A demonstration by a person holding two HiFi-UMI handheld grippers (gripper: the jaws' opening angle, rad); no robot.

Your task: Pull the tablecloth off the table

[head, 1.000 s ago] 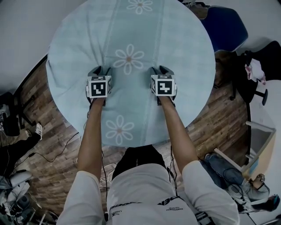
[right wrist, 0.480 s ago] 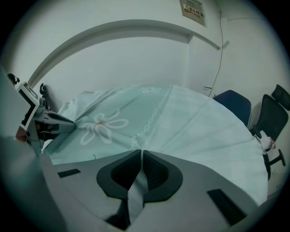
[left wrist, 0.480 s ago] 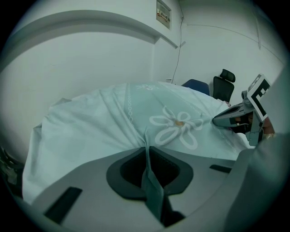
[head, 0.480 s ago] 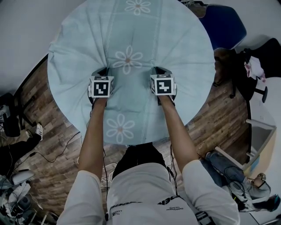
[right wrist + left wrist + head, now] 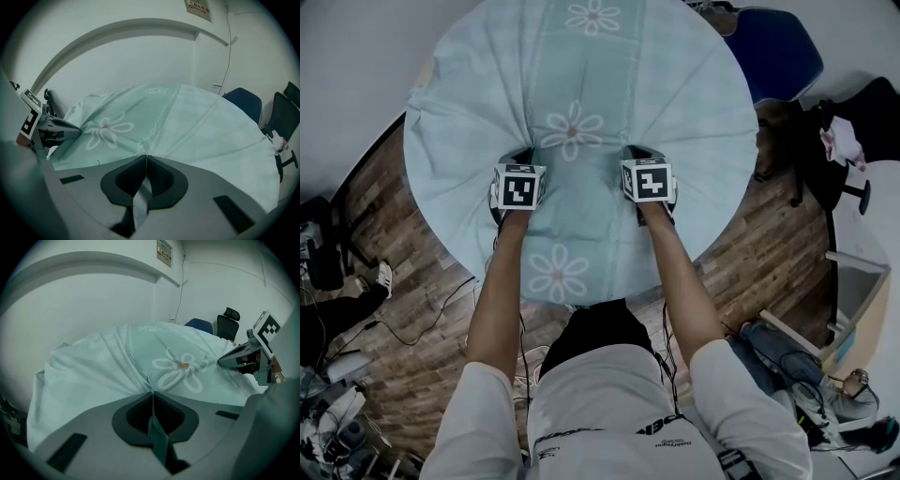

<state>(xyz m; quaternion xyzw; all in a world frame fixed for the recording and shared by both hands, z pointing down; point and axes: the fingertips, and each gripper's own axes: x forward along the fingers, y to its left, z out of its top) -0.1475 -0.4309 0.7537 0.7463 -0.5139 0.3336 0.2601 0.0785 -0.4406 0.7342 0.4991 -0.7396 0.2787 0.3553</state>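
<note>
Pinching folds of the tablecloth (image 5: 581,66) in my left hand-held gripper (image 5: 152,397) and right hand-held gripper (image 5: 144,159), jaws just closed; it covers the table (image 5: 420,75), so next I should pull steadily toward me.

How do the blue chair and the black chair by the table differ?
The blue chair stands close beside the tablecloth; the black chair stands farther off. The black chair carries a pinkish cloth; the blue chair shows none. Both stand to the tablecloth's right.

An office — black swivel chair (image 5: 228,325), blue chair (image 5: 783,52), white walls (image 5: 93,310), plank floor (image 5: 417,272).
</note>
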